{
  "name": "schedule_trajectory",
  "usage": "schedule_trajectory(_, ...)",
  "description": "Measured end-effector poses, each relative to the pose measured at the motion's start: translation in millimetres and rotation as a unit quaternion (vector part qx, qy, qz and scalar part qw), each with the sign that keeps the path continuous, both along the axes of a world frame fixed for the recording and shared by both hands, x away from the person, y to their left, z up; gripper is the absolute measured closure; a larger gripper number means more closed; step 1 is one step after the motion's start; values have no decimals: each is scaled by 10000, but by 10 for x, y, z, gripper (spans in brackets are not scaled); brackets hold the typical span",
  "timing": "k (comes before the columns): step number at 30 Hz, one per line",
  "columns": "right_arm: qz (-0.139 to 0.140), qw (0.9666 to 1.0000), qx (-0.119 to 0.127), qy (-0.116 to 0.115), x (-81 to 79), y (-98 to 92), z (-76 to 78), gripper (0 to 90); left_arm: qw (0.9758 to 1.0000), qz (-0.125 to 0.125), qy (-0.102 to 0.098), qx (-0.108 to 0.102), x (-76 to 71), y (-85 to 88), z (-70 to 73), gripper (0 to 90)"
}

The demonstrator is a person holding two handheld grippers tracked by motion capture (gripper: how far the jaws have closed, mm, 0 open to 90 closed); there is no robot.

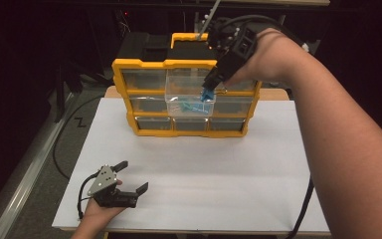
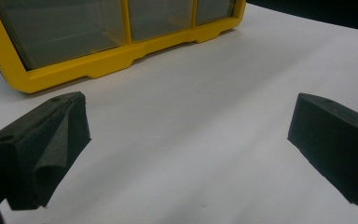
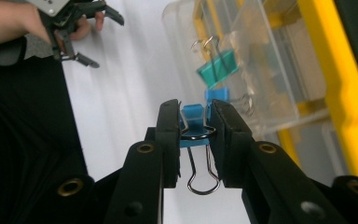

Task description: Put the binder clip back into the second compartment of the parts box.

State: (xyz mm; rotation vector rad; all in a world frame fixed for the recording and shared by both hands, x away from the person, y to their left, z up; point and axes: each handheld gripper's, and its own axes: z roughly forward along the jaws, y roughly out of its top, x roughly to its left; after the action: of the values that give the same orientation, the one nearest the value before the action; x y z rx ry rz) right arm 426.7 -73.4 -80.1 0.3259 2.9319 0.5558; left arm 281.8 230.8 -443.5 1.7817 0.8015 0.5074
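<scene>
Two fingers (image 3: pixel 170 140) pinch blue binder clip (image 3: pixel 195 126) between them, over clear drawer (image 3: pixel 261 65).

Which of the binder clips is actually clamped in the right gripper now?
The blue binder clip, pinched between the right gripper jaws with its wire handles hanging down. The green clip and another blue clip lie loose in the clear drawer beyond.

No text, label, brand, number or sign can be read in any of the views. The yellow organizer (image 1: pixel 129 69) and its clear drawers carry no legible markings. The grippers' black jaws show bare surfaces, with only a faint reddish smear on one jaw in the left gripper view, too blurred to read.
</scene>
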Motion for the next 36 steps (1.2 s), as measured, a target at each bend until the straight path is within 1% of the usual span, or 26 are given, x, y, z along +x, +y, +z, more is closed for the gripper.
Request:
schedule_trajectory(1,1,10000,14,-5,34,41,-5,752,10000,0,0,0,0,0,0,2)
schedule_trajectory(2,1,10000,14,-5,34,41,-5,752,10000,4,-5,-7,-1,2,1,2)
schedule_trajectory(3,-12,10000,5,-16,102,115,-25,751,10000,9,-17,-31,-1,6,2,2)
schedule_trajectory(4,-17,10000,6,-1,140,146,-44,751,10000,9,-17,-31,-1,6,2,2)
schedule_trajectory(5,-17,10000,6,-1,140,146,-44,751,10000,8,-19,-38,-1,8,3,2)
schedule_trajectory(7,-52,10000,-9,3,251,221,-106,751,10000,4,-16,-49,1,15,3,2)
schedule_trajectory(10,-69,10000,-8,-35,300,256,-131,751,10000,1,-14,-46,3,18,2,2)
schedule_trajectory(11,-92,10000,-23,5,343,285,-159,751,10000,-3,-20,-48,5,20,2,2)
schedule_trajectory(13,-115,9998,-159,2,371,315,-206,749,10000,-7,-26,-47,6,21,3,2)
schedule_trajectory(14,-149,9997,-184,-8,384,325,-224,744,10000,-7,-26,-47,6,21,3,2)
schedule_trajectory(15,-188,9996,-200,-29,388,332,-232,722,10000,-11,-26,-41,9,21,1,2)
schedule_trajectory(16,-229,9996,-176,-71,394,334,-227,630,10000,-11,-26,-41,9,21,1,2)
schedule_trajectory(17,-299,9995,-119,-11,397,333,-218,537,10000,-13,-18,-34,10,19,0,2)
schedule_trajectory(18,-299,9995,-119,-11,397,333,-218,537,10000,-13,-18,-34,10,19,0,2)
schedule_trajectory(19,-341,9994,-89,-56,370,321,-185,448,10000,-19,-25,-28,7,13,0,2)
schedule_trajectory(20,-341,9994,-89,-56,370,321,-185,448,10000,-19,-25,-28,7,13,0,2)
schedule_trajectory(21,-364,9993,-30,-46,320,285,-150,417,10000,-19,-25,-22,7,10,-1,2)
schedule_trajectory(22,-364,9993,-30,-46,320,285,-150,417,10000,-21,-20,-24,7,8,-2,2)
schedule_trajectory(23,-352,9993,-105,-54,252,235,-128,392,10000,-29,-13,-9,7,6,-1,2)
schedule_trajectory(27,-407,9990,-158,-35,139,129,-112,376,10000,-36,1,4,8,0,-2,2)
schedule_trajectory(28,-397,9991,-137,-35,109,84,-116,373,10000,-37,6,2,8,-3,-3,2)
schedule_trajectory(30,-411,9990,-173,-46,38,-6,-127,363,10000,-32,3,3,5,-9,-4,2)
schedule_trajectory(31,-471,9987,-204,-47,-28,-105,-140,353,10000,-27,-2,1,4,-11,-2,2)
schedule_trajectory(32,-471,9987,-204,-47,-28,-105,-140,353,10000,-27,-2,1,4,-11,-2,2)
schedule_trajectory(33,-532,9983,-229,-38,-84,-208,-163,342,10000,-26,12,-5,4,-10,1,2)
schedule_trajectory(36,-582,9980,-238,-57,-138,-307,-206,327,10000,-13,20,-18,6,-8,0,2)
